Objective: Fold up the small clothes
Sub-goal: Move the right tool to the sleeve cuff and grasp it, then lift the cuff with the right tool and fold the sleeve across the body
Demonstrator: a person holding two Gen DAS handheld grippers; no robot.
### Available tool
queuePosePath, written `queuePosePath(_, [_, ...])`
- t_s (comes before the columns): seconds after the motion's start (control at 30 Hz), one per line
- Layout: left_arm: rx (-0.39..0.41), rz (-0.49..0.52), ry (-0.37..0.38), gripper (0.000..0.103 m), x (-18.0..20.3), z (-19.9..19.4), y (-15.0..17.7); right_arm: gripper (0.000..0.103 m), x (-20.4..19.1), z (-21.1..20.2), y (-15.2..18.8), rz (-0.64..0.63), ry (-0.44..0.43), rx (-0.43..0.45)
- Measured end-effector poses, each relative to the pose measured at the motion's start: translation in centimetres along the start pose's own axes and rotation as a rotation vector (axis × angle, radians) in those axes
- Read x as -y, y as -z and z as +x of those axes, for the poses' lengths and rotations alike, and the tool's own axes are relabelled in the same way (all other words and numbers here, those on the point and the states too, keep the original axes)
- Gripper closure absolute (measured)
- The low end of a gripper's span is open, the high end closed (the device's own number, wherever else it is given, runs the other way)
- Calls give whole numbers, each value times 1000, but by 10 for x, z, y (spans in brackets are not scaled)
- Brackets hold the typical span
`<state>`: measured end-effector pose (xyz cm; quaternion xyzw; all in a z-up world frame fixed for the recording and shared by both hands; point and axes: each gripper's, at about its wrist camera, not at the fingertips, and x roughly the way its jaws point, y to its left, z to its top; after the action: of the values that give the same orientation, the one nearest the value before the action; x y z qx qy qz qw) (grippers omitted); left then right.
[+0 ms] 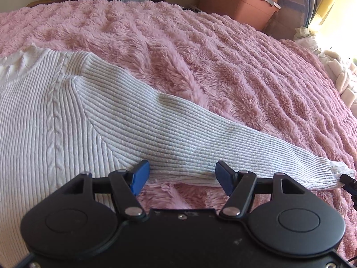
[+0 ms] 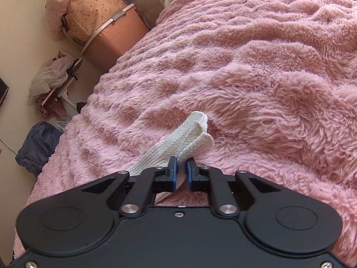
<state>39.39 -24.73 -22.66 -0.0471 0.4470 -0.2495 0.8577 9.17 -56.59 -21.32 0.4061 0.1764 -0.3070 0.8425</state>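
On the pink fleece blanket (image 1: 234, 67) lies the white ribbed sweater (image 1: 49, 116), body toward 9 o'clock in the left wrist view, one sleeve (image 1: 178, 138) running out toward 4 o'clock. Right gripper (image 2: 181, 174): fingers pinched together on the sleeve cuff (image 2: 191, 134), which bunches just beyond the tips at 12 o'clock. Left gripper (image 1: 181, 176): fingers wide apart, poised at the sleeve's near edge by the armpit, holding nothing. Judgement: sleeve fold-in. Pin or grip near the armpit, carry cuff across the body, keep the knit flat, avoid snagging fleece.
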Motion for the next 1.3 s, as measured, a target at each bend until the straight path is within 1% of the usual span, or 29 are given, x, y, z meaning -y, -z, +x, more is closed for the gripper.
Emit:
queuePosePath(0.1, [3,2,10,34,-1,0,0,93,-10,-6,-4,-5,-26,11])
queuePosePath(0.27, [1,52,27,34,-1,6,0,93,-35,-18,-12,-21,-77,30])
queuePosePath(0.33, [-5,49,39,34,-3,5,-2,93,-47,-24,-14,-29,-100,35])
queuePosePath(0.4, [-6,20,63,34,-8,-1,-5,94,-59,-29,-15,-47,-121,45])
queuePosePath(0.47, [9,-10,95,34,-13,-14,-9,94,-74,-34,-15,-61,-150,52])
queuePosePath(0.53, [41,-22,95,34,-21,-34,-10,94,-90,-37,-13,-74,-182,48])
queuePosePath(0.63, [61,-42,53,34,-40,-65,-5,94,-120,-41,-8,-97,-242,45])
queuePosePath(0.73, [67,-71,21,34,-70,-94,7,94,-153,-43,2,-124,-311,33])
queuePosePath(0.8, [57,-92,-14,34,-93,-113,19,94,-179,-45,12,-147,-359,22])
queuePosePath(0.87, [49,-120,-34,34,-115,-131,33,94,-204,-47,25,-168,-411,4])
queuePosePath(1.0, [60,-214,-72,34,-157,-165,73,94,-261,-51,61,-229,-518,-36])
queuePosePath(1.1, [76,-305,-48,34,-183,-192,103,94,-298,-53,96,-281,-591,-95])
queuePosePath(1.2, [101,-391,-39,34,-203,-221,128,94,-327,-55,136,-343,-646,-156])
queuePosePath(1.3, [138,-460,-48,34,-219,-251,150,94,-353,-55,179,-390,-700,-224])
